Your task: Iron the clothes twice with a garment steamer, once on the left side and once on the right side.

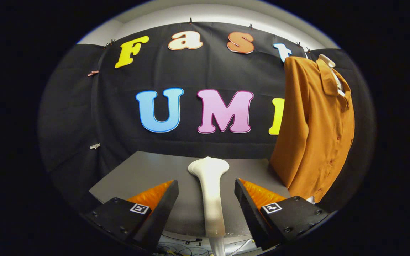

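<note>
A white garment steamer [212, 188] lies on the grey table [144, 170], its handle running back toward me and its wide head pointing at the wall. My gripper [206, 186] stands open, one finger on each side of the handle with gaps on both sides, touching nothing. An orange button-up shirt [315, 131] hangs on a white hanger [327, 61] to the right, beyond the right finger, its hem reaching down past the table's right corner.
The table's front edge lies just under the fingers, with loose cables [187, 249] below it. Black cloth walls close off the back and both sides.
</note>
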{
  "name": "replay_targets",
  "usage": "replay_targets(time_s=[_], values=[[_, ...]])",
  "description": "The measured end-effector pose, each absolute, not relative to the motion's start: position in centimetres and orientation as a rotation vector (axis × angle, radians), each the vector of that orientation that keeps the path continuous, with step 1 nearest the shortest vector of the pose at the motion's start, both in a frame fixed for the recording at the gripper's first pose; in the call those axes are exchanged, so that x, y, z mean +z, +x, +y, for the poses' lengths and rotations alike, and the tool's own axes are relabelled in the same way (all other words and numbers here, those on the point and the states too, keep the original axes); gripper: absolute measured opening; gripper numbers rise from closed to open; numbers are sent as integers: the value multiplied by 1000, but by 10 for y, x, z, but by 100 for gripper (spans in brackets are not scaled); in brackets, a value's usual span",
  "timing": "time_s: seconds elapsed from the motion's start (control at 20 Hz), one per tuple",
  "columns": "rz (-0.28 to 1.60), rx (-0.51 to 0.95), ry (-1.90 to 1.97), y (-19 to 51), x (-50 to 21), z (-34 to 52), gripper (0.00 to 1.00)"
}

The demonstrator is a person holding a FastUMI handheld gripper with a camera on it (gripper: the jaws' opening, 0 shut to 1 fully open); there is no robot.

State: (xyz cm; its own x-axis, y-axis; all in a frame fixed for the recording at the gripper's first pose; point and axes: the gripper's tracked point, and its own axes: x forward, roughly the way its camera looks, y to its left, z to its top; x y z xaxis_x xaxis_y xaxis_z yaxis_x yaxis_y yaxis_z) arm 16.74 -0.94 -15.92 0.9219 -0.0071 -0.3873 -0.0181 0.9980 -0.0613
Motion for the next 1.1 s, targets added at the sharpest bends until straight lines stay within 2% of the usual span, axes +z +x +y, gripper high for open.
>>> replay_targets(time_s=[0.3,0.6,0.65,0.7,0.85,0.9,1.05,1.1], values=[[593,13,-59,198,-224,-18,99],[671,-5,-45,207,-247,-23,97],[682,-9,-43,209,-250,-24,92],[696,-17,-52,209,-253,-26,81],[710,-14,-59,209,-254,-26,71],[713,-5,-61,212,-258,-24,56],[701,-2,-87,212,-253,-25,43],[698,-2,-83,212,-254,-26,42]])
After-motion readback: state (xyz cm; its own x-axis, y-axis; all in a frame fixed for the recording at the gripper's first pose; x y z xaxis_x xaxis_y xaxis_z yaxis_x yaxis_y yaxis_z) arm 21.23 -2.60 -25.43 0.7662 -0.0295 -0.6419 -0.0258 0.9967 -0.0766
